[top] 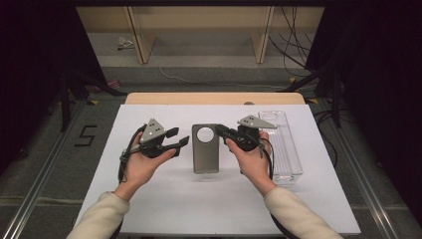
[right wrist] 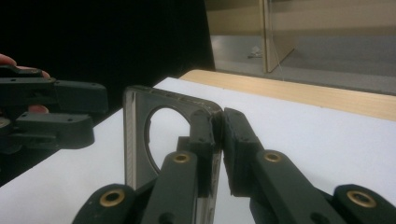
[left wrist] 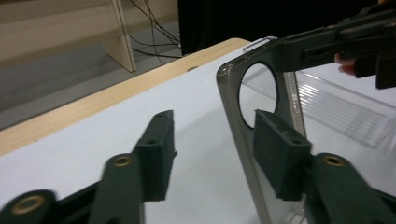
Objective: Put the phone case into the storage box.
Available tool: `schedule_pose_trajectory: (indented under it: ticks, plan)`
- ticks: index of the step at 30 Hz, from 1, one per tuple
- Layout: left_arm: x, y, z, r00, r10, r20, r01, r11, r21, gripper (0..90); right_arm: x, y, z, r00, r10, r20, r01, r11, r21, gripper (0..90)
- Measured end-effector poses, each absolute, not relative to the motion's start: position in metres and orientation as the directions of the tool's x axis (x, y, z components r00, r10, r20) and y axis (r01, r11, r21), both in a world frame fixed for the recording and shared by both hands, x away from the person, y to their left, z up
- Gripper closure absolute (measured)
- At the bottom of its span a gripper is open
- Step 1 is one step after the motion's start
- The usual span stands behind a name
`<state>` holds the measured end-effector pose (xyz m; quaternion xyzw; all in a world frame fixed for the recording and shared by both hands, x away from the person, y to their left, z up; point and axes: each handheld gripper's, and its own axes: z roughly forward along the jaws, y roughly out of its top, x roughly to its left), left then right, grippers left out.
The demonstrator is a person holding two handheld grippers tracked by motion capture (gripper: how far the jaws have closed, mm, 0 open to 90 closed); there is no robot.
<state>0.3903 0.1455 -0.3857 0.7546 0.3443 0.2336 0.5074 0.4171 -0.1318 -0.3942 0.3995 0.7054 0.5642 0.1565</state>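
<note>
High view: phone case (top: 205, 149) at the middle of the white mat (top: 164, 209), bare mat around it. Left gripper (top: 180, 137) released, just left of the case. Right gripper (top: 220, 131) grips its top right edge; clear tray (top: 291, 164) close at right.

Left gripper view: jaws spread wide, case edge (left wrist: 238, 140) between them, untouched.

Right gripper view: jaws clenched on case rim (right wrist: 212, 114).

The phone case (top: 205, 148) looks like smoky, translucent plastic with a glossy, smooth rim. Both tongs, left (top: 177, 137) and right (top: 222, 132), are matt black plastic with brass-coloured rivets, each topped by a dull grey plate. The tray (top: 286, 149) is clear, ribbed plastic. The bench (top: 149, 199) wears a matt white sheet over pale wood.
</note>
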Motion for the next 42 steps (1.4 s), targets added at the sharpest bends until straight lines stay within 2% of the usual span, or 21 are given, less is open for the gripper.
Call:
schedule_pose_trajectory:
  ticks: [2,6,9,13,15,23,42]
  plan:
    - [0.389,0.147,-0.385,0.645,0.764,0.007,0.284,-0.249,0.926,36.9,0.417,-0.133,-0.393,-0.630,0.743,0.225,0.383,0.045,0.923,83.3]
    - [0.387,0.152,-0.385,0.627,0.778,0.022,0.278,-0.250,0.927,30.1,0.418,-0.134,-0.392,-0.627,0.747,0.219,0.377,0.045,0.925,83.4]
    - [0.386,0.155,-0.387,0.619,0.785,0.027,0.280,-0.253,0.926,18.2,0.418,-0.136,-0.391,-0.625,0.750,0.215,0.373,0.044,0.927,83.4]
    - [0.383,0.160,-0.388,0.616,0.787,0.035,0.272,-0.255,0.928,13.8,0.419,-0.138,-0.390,-0.621,0.754,0.214,0.370,0.042,0.928,83.4]
    - [0.382,0.161,-0.389,0.613,0.789,0.039,0.273,-0.258,0.927,7.4,0.419,-0.138,-0.389,-0.619,0.756,0.212,0.368,0.040,0.929,83.3]
    - [0.376,0.168,-0.395,0.617,0.785,0.054,0.274,-0.279,0.920,0.1,0.419,-0.140,-0.388,-0.617,0.758,0.211,0.364,0.038,0.931,83.4]
    - [0.364,0.183,-0.408,0.604,0.794,0.067,0.283,-0.293,0.913,0.0,0.422,-0.148,-0.381,-0.609,0.766,0.205,0.347,0.024,0.938,83.4]
